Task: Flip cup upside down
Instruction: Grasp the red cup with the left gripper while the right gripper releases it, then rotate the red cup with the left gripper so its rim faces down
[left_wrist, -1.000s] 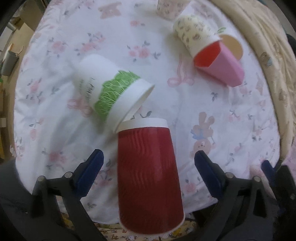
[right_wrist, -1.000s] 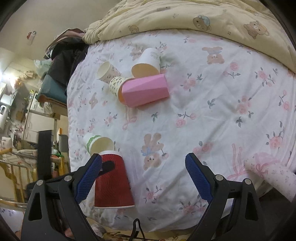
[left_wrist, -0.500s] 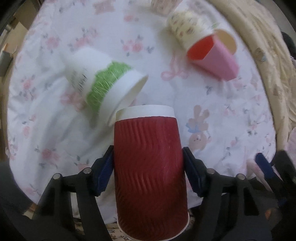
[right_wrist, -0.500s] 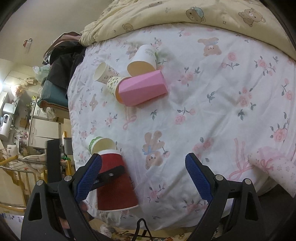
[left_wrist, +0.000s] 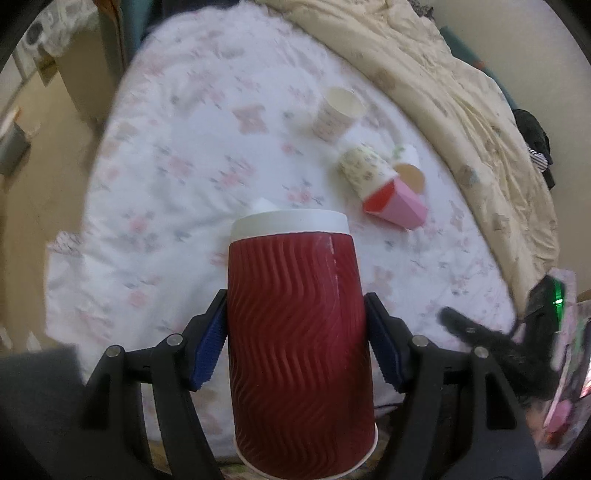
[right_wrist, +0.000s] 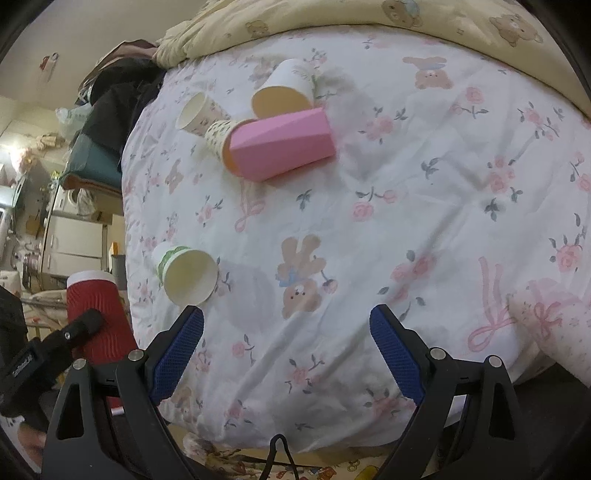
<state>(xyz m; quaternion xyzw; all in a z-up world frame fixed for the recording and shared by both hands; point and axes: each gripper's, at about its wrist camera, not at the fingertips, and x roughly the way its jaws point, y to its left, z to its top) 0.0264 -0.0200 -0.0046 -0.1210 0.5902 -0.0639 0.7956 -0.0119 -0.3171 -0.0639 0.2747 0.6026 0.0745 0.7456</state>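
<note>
Left gripper: black plastic linkage arms, silver pivot screws at the joints, blue ridged pads on the inner finger faces. Right gripper: same build, black frame, silver screws, blue pads with a fine dotted texture. Thin black cable loops below its centre. White lettering on the left unit's black body, unreadable.

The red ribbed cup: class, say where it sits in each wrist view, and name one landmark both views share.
Left wrist view: red ribbed cup fills the lower centre, clamped between the left gripper fingers.
Right wrist view: the cup is at the lower left edge, beside the bed.
Shared landmark: the pink faceted cup lying on its side.
</note>
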